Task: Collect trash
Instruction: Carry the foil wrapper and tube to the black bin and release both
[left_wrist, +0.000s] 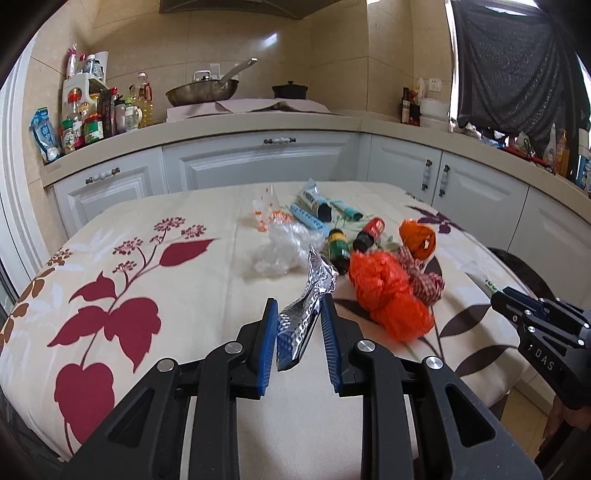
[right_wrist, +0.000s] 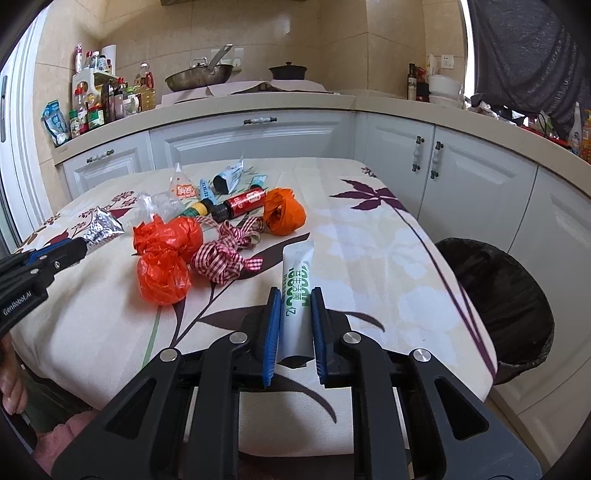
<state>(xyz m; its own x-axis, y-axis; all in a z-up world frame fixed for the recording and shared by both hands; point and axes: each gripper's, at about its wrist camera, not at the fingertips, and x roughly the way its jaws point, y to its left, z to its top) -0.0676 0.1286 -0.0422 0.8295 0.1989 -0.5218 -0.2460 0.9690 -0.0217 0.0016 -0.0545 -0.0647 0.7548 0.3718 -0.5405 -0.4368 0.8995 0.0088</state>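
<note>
Left gripper (left_wrist: 300, 314): I had it clamped on a crumpled foil wrapper (left_wrist: 312, 295), held above the table (left_wrist: 184, 229).
Right gripper (right_wrist: 293, 314): I had it closed on a white sachet (right_wrist: 297, 295) with green print, over the table's near edge.
Progress: early, by my judgement; two pieces in hand, neither binned.
Remaining: orange bags (right_wrist: 162, 254), checked ribbon (right_wrist: 225, 254), small bottles (right_wrist: 243, 202), clear plastic (left_wrist: 280, 247), blue packets (left_wrist: 314, 206) lay clustered mid-table.
Right wrist view only: black-lined bin (right_wrist: 498, 310) beside the table's right edge.
Left wrist view only: the foil's grip, seen close.
</note>
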